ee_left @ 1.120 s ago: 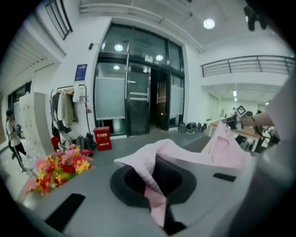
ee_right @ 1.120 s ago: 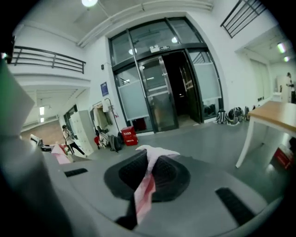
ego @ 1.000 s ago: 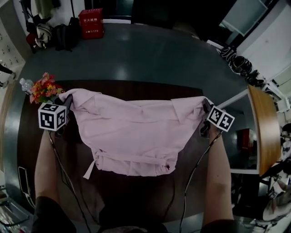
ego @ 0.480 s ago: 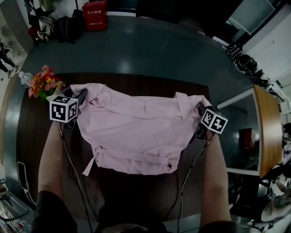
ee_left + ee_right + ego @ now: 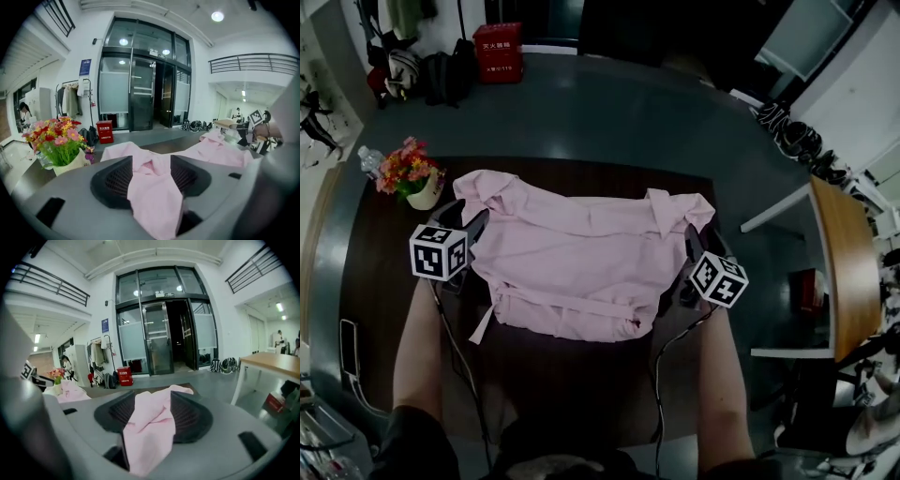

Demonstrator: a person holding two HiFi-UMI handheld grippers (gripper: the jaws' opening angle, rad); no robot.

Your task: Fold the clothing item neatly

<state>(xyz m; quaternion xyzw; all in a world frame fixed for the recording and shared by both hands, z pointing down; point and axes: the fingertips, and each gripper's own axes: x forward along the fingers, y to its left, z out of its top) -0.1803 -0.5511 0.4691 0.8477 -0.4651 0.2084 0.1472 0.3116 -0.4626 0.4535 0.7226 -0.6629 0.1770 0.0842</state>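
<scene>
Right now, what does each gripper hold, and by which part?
Nothing is gripped. The left gripper and right gripper have just been opening; the pink garment, near each far corner, lies loose between their jaws.

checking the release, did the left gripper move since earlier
Yes: left gripper backed away from the red flower bouquet; jaws just opening, pink cloth garment between.

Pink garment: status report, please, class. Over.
Left gripper, right gripper: jaws just opening, pink garment corners loose between them. Garment spread on table. Flowers beside far-left corner, apart.

Pink garment apparently hides the gap inside the right gripper.
</scene>
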